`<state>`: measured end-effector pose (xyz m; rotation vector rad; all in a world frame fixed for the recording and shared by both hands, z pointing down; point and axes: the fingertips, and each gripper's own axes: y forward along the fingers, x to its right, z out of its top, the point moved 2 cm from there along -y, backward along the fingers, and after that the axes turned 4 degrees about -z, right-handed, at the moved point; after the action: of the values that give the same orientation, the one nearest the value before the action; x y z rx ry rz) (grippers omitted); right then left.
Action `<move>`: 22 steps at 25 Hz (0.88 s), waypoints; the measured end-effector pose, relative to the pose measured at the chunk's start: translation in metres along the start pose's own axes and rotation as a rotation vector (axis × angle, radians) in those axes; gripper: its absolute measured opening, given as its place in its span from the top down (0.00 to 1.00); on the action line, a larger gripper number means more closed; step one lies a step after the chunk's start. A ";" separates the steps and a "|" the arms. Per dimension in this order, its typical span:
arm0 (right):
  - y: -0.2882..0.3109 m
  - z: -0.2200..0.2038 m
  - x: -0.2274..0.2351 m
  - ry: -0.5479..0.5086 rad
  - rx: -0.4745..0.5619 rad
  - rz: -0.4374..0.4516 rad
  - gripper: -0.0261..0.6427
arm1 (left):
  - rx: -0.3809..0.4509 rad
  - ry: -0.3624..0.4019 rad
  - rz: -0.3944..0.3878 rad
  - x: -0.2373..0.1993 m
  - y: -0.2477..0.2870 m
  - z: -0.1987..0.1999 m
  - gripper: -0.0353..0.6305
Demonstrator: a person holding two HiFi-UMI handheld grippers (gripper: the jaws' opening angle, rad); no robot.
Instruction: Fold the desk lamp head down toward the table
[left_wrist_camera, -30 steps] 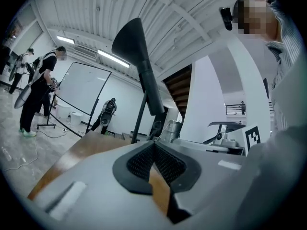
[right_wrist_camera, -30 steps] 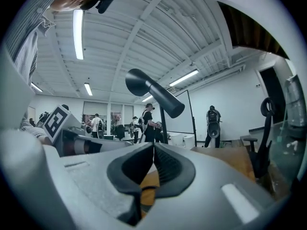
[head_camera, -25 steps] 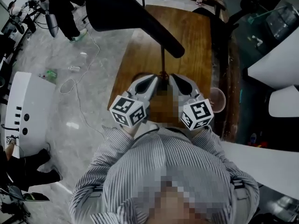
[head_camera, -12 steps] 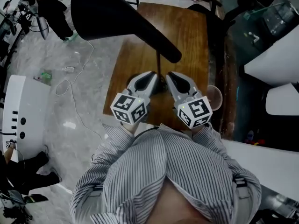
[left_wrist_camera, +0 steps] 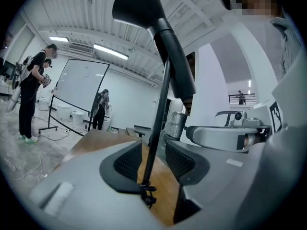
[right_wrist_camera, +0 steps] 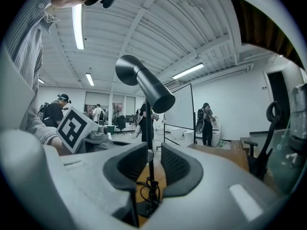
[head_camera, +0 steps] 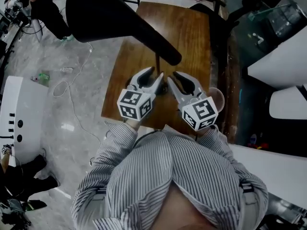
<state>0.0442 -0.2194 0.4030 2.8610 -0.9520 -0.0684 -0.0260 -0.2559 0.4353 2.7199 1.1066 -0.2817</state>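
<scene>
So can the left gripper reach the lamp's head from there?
Probably yes: the left gripper sits low, fingers opening around the pole, and nothing blocks the way up to the lamp head.

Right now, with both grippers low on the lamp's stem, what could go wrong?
1. The thin stem stands between the opening jaws of the left gripper and the right gripper, and neither seems to grip it. Nothing steadies the lamp, and its big lamp head, set off to one side, might tip it.
2. The cup beside the right gripper, near the table edge, could be knocked off.
</scene>
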 end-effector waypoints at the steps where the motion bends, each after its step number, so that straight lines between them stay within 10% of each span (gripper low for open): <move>1: 0.000 0.001 0.000 -0.008 -0.001 0.001 0.85 | 0.000 0.007 -0.003 0.000 0.003 0.001 0.71; 22: 0.012 0.069 0.015 -0.473 0.053 -0.005 0.61 | 0.022 0.023 0.023 -0.001 0.017 0.001 0.84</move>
<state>0.0433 -0.2453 0.3361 2.9528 -1.0278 -0.7592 -0.0146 -0.2687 0.4365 2.7601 1.0837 -0.2611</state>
